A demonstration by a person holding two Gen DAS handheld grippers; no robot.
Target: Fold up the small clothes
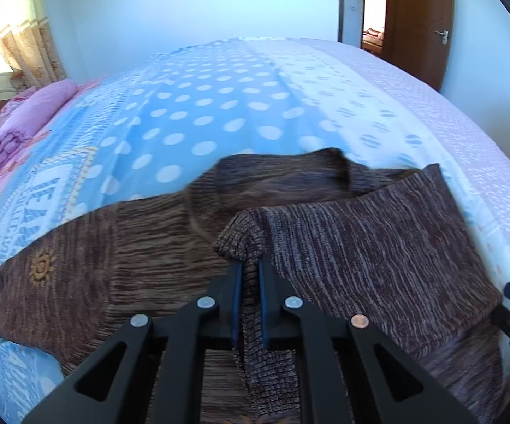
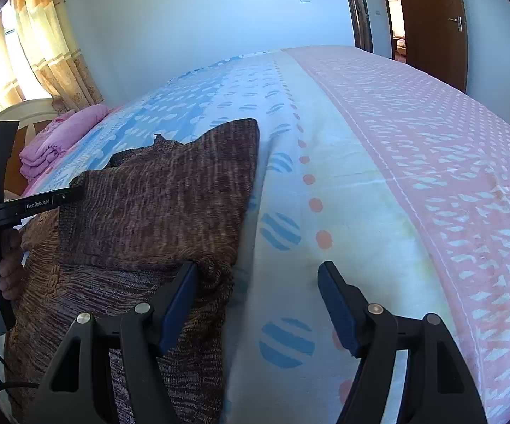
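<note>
A brown knitted sweater (image 1: 120,247) is spread on the bed (image 1: 219,106), lying crosswise before both grippers, its long axis running from the sun-motif side toward the side already turned over. A ribbed edge of the sweater is pinched between the narrow-set fingers of the left gripper (image 1: 249,268) and is held raised above the rest of the garment, so the folded panel is draped toward the sweater's far right corner. The right gripper (image 2: 258,282) is spread wide and nothing is held in it; one of its fingers (image 2: 181,289) lies against the sweater's near right edge, the other over bare sheet beside the sweater. The left gripper is judged the better placed for the coming fold, since the cloth is already in it. A pink folded quilt (image 1: 25,120) lies well beyond the sweater's left end.
</note>
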